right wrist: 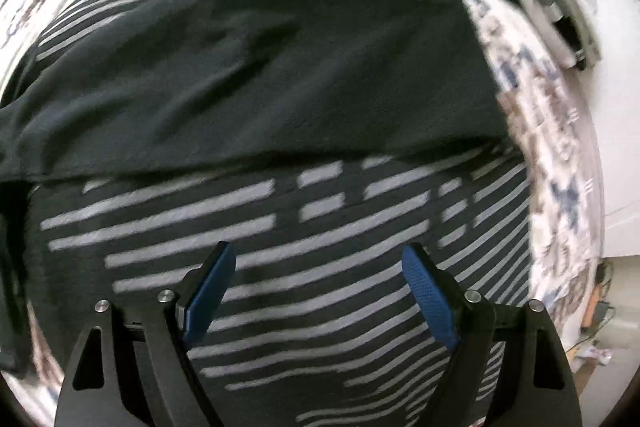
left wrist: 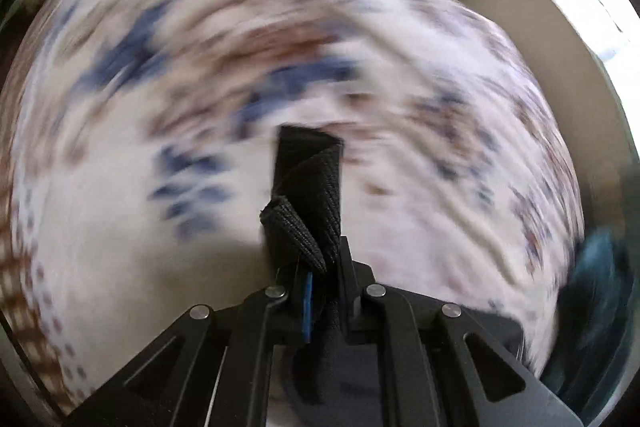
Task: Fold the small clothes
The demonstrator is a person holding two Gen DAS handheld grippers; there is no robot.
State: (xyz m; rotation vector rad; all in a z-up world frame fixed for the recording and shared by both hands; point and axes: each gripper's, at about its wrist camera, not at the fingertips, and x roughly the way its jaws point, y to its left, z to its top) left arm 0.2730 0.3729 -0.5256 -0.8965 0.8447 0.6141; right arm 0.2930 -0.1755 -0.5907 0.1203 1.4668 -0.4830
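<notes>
The left hand-held gripper (left wrist: 316, 259) is clenched on a bunched fold of black ribbed fabric (left wrist: 310, 195), lifted above a blurred patterned bedspread (left wrist: 160, 67), while the right hand-held gripper (right wrist: 318, 291) hangs released, jaws wide, just over the dark striped garment (right wrist: 320, 227) spread flat on that bedspread (right wrist: 560, 131). A plain dark panel (right wrist: 256, 67) lies folded across the garment's far half. The cloth looks light, soft and limp, likely to sag and crease, so I would pinch it at a hem or corner, not mid-panel

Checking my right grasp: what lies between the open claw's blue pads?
Only the dark shirt's grey-striped fabric, below the pads, ungripped; right wrist view shows it.
</notes>
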